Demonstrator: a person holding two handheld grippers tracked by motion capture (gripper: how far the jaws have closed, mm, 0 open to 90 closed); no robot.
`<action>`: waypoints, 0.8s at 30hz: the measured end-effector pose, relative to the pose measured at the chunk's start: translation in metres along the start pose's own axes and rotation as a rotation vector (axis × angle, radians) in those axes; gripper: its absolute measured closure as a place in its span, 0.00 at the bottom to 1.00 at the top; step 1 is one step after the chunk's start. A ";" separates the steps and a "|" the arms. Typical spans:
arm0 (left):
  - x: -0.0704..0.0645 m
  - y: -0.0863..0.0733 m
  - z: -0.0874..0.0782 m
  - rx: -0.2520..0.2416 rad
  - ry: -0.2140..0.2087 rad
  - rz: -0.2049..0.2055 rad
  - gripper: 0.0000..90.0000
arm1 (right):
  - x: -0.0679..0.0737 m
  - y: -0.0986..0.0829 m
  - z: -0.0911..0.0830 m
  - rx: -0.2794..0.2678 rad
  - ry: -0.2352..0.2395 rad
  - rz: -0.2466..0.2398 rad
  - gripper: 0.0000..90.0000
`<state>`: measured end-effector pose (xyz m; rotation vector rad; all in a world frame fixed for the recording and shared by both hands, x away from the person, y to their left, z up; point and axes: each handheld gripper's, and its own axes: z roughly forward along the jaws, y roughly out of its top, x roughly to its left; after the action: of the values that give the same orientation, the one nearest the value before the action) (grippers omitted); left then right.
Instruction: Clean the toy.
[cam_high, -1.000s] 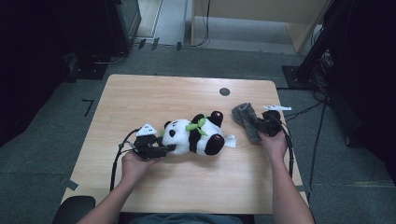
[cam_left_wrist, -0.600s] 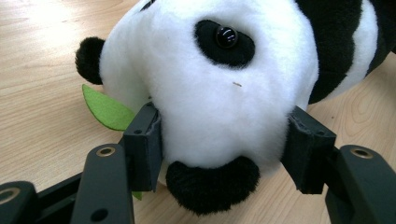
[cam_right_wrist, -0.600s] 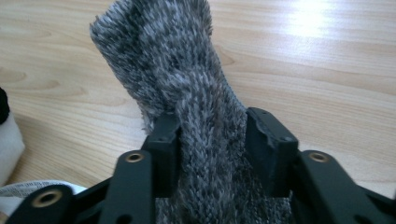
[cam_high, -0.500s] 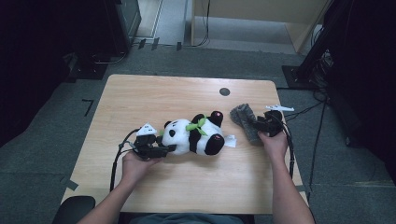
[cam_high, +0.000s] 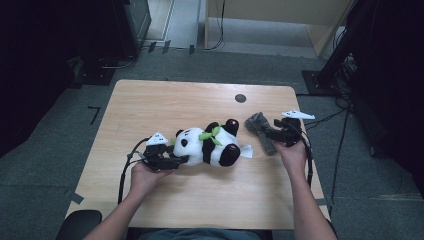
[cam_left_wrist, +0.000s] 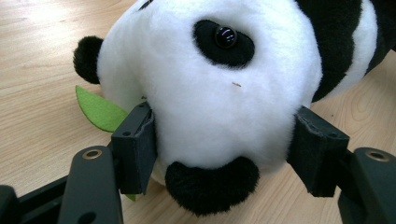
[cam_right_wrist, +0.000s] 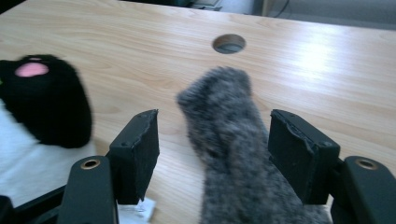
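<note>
left claw (cam_left_wrist: 219, 154): clenched on plush panda (cam_high: 207, 146) head, lying mid-tabletop (cam_high: 150, 107) | right claw (cam_right_wrist: 212, 154): released, straddling grey furry piece (cam_right_wrist: 233, 154) beside panda's foot | risk: soft head squashes and slips free; fur snags on closing.

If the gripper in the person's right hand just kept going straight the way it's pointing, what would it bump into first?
The right gripper would run along the grey furry piece that already lies between its open jaws. Beyond that comes bare table, and probably the round hole farther on, though depth is hard to judge.
</note>
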<state>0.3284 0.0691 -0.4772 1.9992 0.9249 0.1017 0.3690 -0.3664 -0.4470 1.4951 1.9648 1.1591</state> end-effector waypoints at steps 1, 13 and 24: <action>0.000 0.000 0.000 0.001 0.001 0.001 0.36 | 0.005 0.001 -0.002 -0.002 0.009 -0.011 0.38; 0.000 0.002 0.000 0.009 -0.002 0.002 0.36 | 0.050 0.009 -0.021 -0.063 0.133 -0.060 0.35; 0.002 0.006 -0.003 0.020 0.005 0.018 0.46 | 0.097 0.006 -0.032 -0.066 0.248 -0.145 0.33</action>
<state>0.3319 0.0705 -0.4715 2.0273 0.9140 0.1079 0.3165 -0.2878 -0.4089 1.2016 2.1316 1.3862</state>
